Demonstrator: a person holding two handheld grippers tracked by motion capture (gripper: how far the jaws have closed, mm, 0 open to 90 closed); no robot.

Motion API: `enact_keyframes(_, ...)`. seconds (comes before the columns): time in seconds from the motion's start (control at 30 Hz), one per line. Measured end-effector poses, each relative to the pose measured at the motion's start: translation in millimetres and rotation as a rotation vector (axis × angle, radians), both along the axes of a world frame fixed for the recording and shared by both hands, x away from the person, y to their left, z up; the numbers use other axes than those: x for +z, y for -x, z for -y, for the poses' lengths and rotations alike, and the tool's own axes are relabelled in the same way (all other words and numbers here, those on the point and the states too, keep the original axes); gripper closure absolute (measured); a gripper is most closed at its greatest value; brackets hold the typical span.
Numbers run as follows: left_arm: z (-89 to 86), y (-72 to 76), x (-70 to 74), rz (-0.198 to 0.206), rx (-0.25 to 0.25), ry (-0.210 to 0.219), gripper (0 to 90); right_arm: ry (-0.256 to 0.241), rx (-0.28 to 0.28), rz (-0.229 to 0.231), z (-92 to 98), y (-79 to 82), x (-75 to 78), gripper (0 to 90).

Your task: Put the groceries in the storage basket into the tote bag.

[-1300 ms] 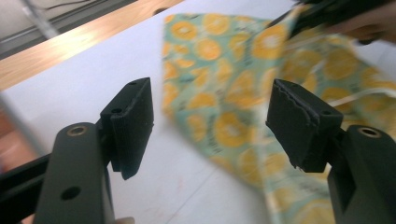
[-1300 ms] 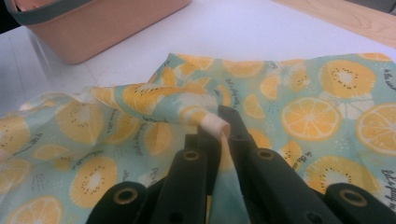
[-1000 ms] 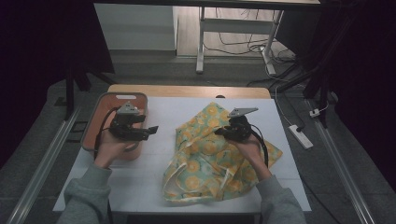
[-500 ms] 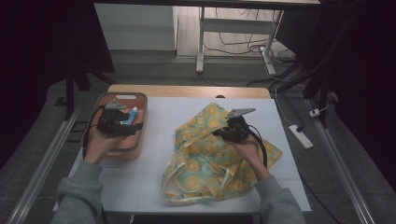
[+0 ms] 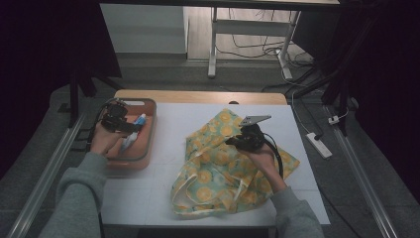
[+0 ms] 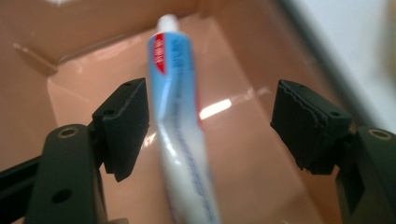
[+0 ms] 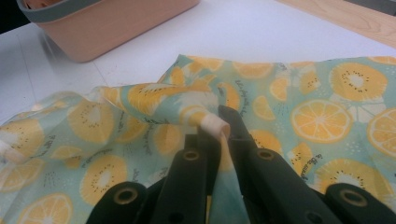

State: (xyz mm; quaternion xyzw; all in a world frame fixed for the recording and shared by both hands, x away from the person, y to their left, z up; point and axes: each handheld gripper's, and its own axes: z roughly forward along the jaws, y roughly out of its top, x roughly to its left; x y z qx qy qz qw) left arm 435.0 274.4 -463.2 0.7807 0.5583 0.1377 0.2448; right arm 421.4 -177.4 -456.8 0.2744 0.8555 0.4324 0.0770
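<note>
One white table point(image 5: 163, 183), bearing everything else. Next in size, a fruit-print cloth bag point(image 5: 223, 168), teal with orange and lemon slices, spread rumpled over the right half, handles trailing toward the near edge. Then a salmon-coloured plastic bin point(image 5: 143, 148) at the left end, well apart from the bag, walls glossy inside. Over the bin, a left gripper point(image 6: 210, 121), jaws spread wide and tipped down into the bin, a hand point(image 5: 104, 141) wrapped round its body. Over the bag's middle, a right gripper point(image 7: 219, 128), jaws pressed together and pinching a raised fold of the printed fabric along with a pale strip of handle webbing point(image 7: 212, 125) at the tips. Smallest, a toothpaste tube point(image 6: 180, 121), white and blue with a red patch near its white cap, lying on the bin's floor, cap pointing away from the camera; between the open left jaws, hard against the left-hand jaw in the left gripper view, contact there not certain, a clear gap to the other jaw. Not gripped.
</note>
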Motion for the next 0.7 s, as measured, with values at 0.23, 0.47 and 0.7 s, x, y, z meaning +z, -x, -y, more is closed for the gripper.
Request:
enact_keyframes(0.23,-11.2,-17.9,-21.7,-0.086,0.031,0.014,26.7,-0.003,0.000,-0.004,0.7,-0.8,-0.7,88.4)
enact_keyframes(0.47,-14.8,-25.0,-34.8,-0.145,0.046,0.002,25.4,-0.004,0.000,-0.001,0.7,-0.4,0.2,88.4)
enact_keyframes(0.7,-14.2,-32.9,-51.2,-0.216,0.053,-0.018,25.1,0.001,-0.001,-0.006,1.0,-1.5,-1.4,88.4)
